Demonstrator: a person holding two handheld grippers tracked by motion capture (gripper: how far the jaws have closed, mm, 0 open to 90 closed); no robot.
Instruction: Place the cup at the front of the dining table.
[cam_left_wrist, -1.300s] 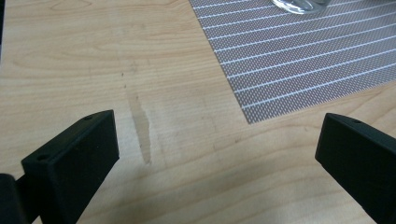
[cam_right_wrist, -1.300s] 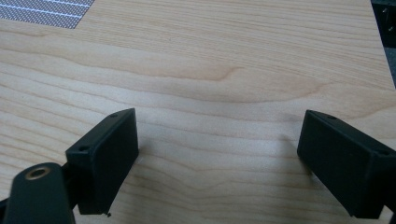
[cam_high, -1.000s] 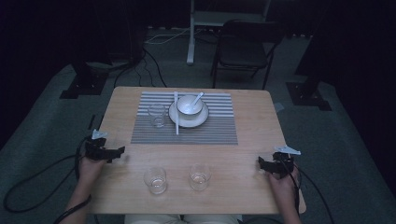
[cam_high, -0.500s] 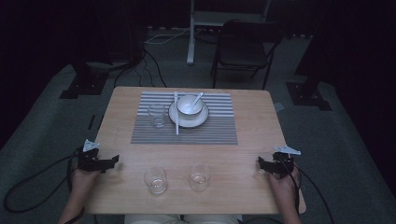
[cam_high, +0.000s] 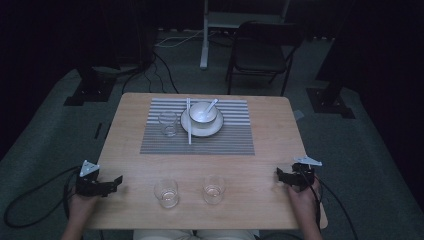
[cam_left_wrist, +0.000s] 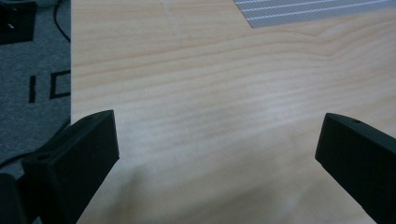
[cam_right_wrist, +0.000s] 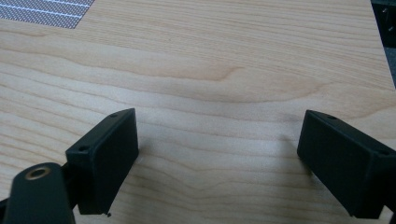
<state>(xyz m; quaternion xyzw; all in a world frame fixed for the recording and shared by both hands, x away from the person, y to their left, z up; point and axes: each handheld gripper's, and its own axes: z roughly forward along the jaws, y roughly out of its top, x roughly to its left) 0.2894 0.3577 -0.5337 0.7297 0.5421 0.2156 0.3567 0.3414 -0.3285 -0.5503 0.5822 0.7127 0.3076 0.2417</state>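
Both grippers sit at the near corners of the light wooden table (cam_high: 265, 150), jaws spread wide with nothing between them. The left gripper (cam_high: 116, 182) is well left of one small clear drinking glass (cam_high: 166, 193), and the right gripper (cam_high: 279, 176) is off to the right of the other clear glass (cam_high: 214, 189). Both glasses stand upright near the front edge.

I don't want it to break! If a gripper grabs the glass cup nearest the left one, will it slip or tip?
The near left glass looks smooth and clear, so it may slip between hard fingers. It is short and wide, so it probably won't tip easily. Being glass, it could crack if dropped.
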